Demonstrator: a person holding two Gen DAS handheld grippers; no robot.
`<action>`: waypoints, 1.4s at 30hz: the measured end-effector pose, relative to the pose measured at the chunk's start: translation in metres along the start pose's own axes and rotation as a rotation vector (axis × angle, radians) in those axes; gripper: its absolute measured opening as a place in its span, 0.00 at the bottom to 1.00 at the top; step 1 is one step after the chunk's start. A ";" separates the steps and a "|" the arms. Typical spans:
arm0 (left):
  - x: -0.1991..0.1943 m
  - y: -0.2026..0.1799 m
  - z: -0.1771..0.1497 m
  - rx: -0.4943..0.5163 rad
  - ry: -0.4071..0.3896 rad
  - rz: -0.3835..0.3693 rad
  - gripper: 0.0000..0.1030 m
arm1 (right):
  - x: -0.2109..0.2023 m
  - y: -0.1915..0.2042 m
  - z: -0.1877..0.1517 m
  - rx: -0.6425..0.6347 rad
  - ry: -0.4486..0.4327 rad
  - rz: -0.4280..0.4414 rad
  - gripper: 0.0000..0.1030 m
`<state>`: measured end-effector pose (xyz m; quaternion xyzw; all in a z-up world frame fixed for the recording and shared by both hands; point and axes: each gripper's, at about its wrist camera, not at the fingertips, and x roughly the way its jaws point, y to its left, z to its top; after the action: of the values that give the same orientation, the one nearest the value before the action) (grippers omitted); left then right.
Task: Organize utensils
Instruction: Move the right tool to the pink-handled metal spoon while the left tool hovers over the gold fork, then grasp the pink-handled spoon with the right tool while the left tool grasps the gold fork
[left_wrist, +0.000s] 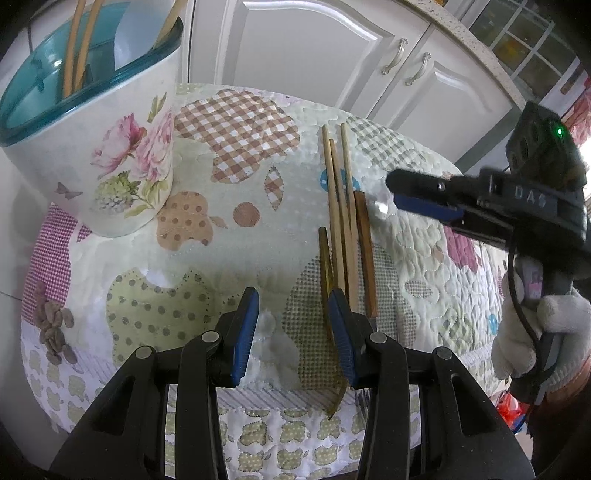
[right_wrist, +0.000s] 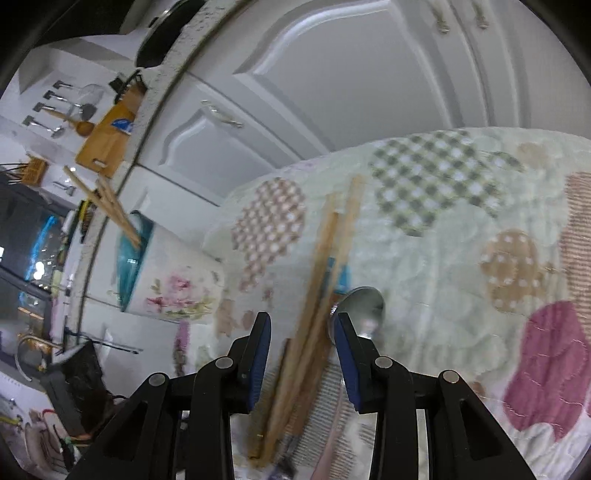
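Both claws gape, gripping nothing: the left claw hovers over bare quilt, the right claw straddles the chopsticks mid-tabletop. The floral holder (already holding chopsticks) crowds the far left edge.

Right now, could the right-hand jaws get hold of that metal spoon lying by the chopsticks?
Probably yes. The right gripper stands open just above the pile, with nothing over the spoon. But the spoon's bowl sits beside one jaw rather than between them, and the chopsticks fill the gap, so it would need to shift sideways first.
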<state>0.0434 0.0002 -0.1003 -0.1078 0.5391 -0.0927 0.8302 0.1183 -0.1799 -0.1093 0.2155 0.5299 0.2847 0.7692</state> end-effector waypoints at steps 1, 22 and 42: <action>-0.001 0.000 -0.001 0.003 -0.001 0.002 0.37 | -0.001 0.002 0.001 -0.007 -0.007 -0.004 0.34; 0.001 0.002 0.001 -0.012 0.009 0.015 0.37 | 0.028 -0.013 0.018 -0.308 0.083 -0.162 0.04; 0.006 -0.005 0.004 -0.007 0.008 -0.006 0.37 | -0.054 -0.051 -0.029 -0.139 -0.033 -0.107 0.36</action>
<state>0.0495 -0.0062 -0.1025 -0.1121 0.5424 -0.0938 0.8273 0.0870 -0.2525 -0.1139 0.1375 0.5070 0.2760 0.8049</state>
